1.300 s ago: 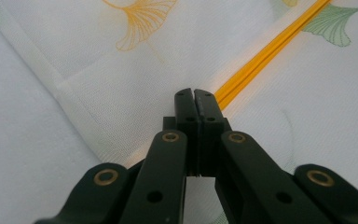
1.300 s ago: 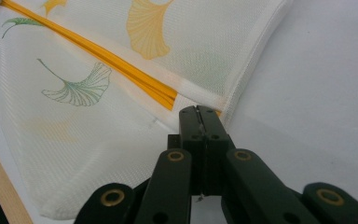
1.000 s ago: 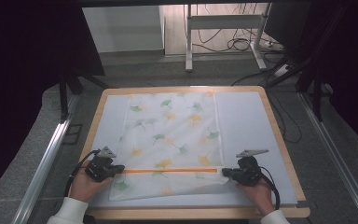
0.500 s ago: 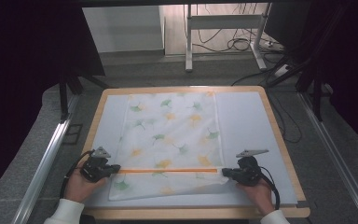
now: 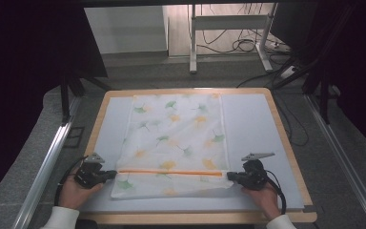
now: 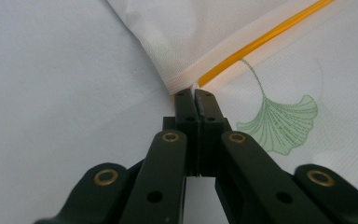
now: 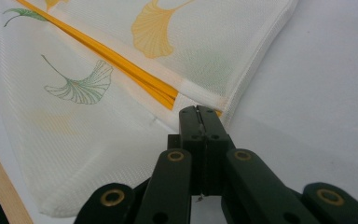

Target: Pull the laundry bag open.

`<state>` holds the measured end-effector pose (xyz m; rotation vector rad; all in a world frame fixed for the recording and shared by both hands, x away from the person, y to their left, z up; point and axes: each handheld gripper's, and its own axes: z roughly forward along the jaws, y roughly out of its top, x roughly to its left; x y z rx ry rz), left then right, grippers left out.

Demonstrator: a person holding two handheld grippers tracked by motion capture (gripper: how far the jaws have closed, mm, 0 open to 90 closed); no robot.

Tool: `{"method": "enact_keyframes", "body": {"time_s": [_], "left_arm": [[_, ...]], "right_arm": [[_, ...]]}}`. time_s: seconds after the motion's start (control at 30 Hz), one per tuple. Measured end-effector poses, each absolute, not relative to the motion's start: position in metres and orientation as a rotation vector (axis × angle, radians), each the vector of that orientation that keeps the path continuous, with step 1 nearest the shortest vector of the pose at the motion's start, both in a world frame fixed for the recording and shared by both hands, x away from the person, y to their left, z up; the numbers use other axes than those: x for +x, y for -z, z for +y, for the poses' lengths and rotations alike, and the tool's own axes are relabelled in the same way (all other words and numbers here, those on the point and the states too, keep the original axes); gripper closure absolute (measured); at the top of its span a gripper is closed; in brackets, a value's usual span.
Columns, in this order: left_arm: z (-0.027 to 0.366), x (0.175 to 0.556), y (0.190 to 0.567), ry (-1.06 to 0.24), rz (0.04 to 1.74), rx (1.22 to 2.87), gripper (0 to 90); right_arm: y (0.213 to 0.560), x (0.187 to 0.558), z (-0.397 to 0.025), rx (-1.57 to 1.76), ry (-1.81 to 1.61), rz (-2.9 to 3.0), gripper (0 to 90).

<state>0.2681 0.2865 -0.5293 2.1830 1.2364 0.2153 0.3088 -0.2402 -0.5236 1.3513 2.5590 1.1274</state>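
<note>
A white mesh cloth (image 5: 176,138) printed with green and yellow ginkgo leaves lies flat on the pale table top (image 5: 252,124). An orange strip (image 5: 169,172) runs across the cloth near its front edge. My left gripper (image 5: 113,174) is shut on the cloth's left edge at the strip's end. In the left gripper view the jaws pinch the hem (image 6: 186,86), with the orange strip (image 6: 261,42) running away from them. My right gripper (image 5: 229,176) is shut on the right edge. In the right gripper view its jaws meet the cloth (image 7: 98,135) beside the orange strip (image 7: 135,72).
The table has a wooden rim (image 5: 286,143). Metal rails (image 5: 47,167) run along both sides of it on the grey floor. Beyond the far edge are white frame legs (image 5: 193,43) and loose cables (image 5: 248,45). Bare table surface lies left and right of the cloth.
My left gripper has shifted slightly to the left, still holding the cloth's edge. The right gripper has stayed about where it was.
</note>
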Motion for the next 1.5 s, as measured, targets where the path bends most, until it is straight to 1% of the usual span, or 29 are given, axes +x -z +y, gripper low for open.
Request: {"method": "enact_keyframes", "body": {"time_s": [0.1,0.43,0.53,0.67,0.77,0.9,0.93,1.03,1.1,1.2,1.23,1.37,1.5], "left_arm": [[0.282,0.268,0.525,-0.235,1.215,2.182,90.0],[0.285,0.266,0.525,-0.231,1.209,2.158,90.0],[0.286,0.266,0.526,-0.238,1.204,2.144,87.7],[0.291,0.266,0.526,-0.261,1.207,2.108,79.9],[0.295,0.265,0.525,-0.282,1.218,2.055,72.9],[0.300,0.262,0.520,-0.324,1.232,1.990,65.6],[0.300,0.261,0.519,-0.339,1.229,1.980,64.2],[0.297,0.259,0.516,-0.381,1.207,1.958,64.1],[0.294,0.258,0.514,-0.410,1.187,1.956,64.0],[0.291,0.257,0.513,-0.443,1.185,1.954,61.5],[0.290,0.257,0.514,-0.450,1.186,1.956,60.6],[0.288,0.258,0.516,-0.465,1.189,1.950,57.8],[0.283,0.263,0.519,-0.516,1.176,1.943,56.3]], "right_arm": [[0.523,0.309,-0.240,1.350,-1.124,2.558,89.9],[0.523,0.308,-0.240,1.344,-1.124,2.557,89.9],[0.523,0.308,-0.240,1.342,-1.122,2.552,89.8],[0.523,0.307,-0.239,1.314,-1.112,2.551,89.7],[0.523,0.306,-0.238,1.290,-1.109,2.554,89.7],[0.522,0.306,-0.239,1.276,-1.111,2.555,89.6],[0.522,0.305,-0.239,1.261,-1.113,2.552,89.5],[0.516,0.303,-0.241,1.231,-1.167,2.524,89.3],[0.512,0.300,-0.243,1.218,-1.196,2.499,86.5],[0.509,0.300,-0.246,1.186,-1.212,2.465,83.9],[0.508,0.300,-0.247,1.178,-1.223,2.456,81.7],[0.505,0.303,-0.250,1.150,-1.250,2.417,68.0],[0.503,0.307,-0.257,1.153,-1.277,2.362,55.3]]}}
